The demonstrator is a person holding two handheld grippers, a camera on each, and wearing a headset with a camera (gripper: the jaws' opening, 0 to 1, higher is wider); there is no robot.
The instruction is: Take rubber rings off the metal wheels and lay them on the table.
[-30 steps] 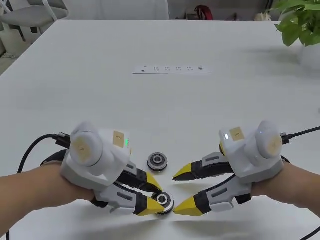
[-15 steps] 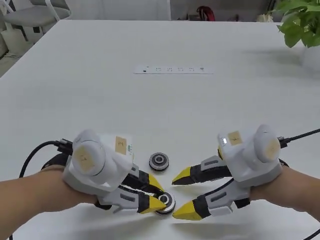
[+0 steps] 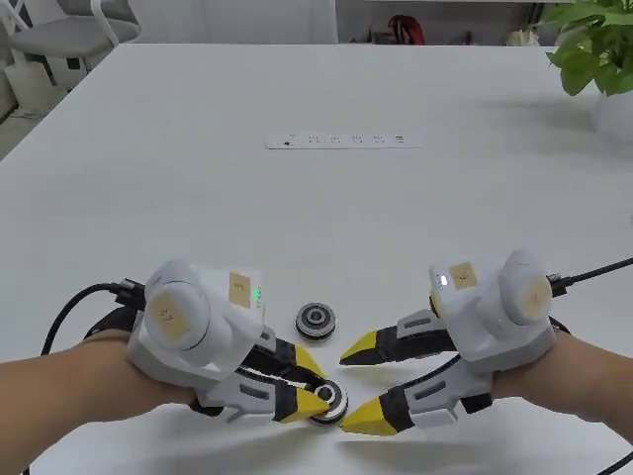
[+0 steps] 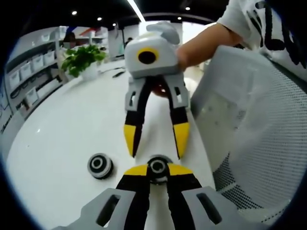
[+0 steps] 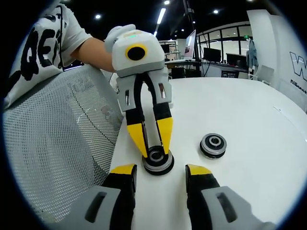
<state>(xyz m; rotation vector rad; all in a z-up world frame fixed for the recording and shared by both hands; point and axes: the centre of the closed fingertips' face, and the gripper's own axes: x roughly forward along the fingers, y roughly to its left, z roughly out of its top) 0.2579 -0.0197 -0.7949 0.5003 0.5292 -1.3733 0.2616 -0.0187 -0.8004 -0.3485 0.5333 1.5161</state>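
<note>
Left gripper (image 4: pixel 158 171) clamped on wheel (image 5: pixel 158 161); right gripper (image 3: pixel 348 388) jaws apart; 2nd wheel (image 3: pixel 315 320) nearby.

Little legible. Black print on white shirt (image 5: pixel 36 43) looks like "QE…", cut off. Big "W" on far wall (image 5: pixel 298 64). Marks on tan stickers (image 3: pixel 238 288) on left gripper (image 3: pixel 316 389) and right gripper (image 3: pixel 344 390): too small to read.

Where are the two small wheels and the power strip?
Near wheel (image 3: pixel 334 399), head view, its top face.
Far wheel (image 3: pixel 315 320), head view, its hub.
Power strip (image 3: pixel 342 141), head view, its middle.
</note>
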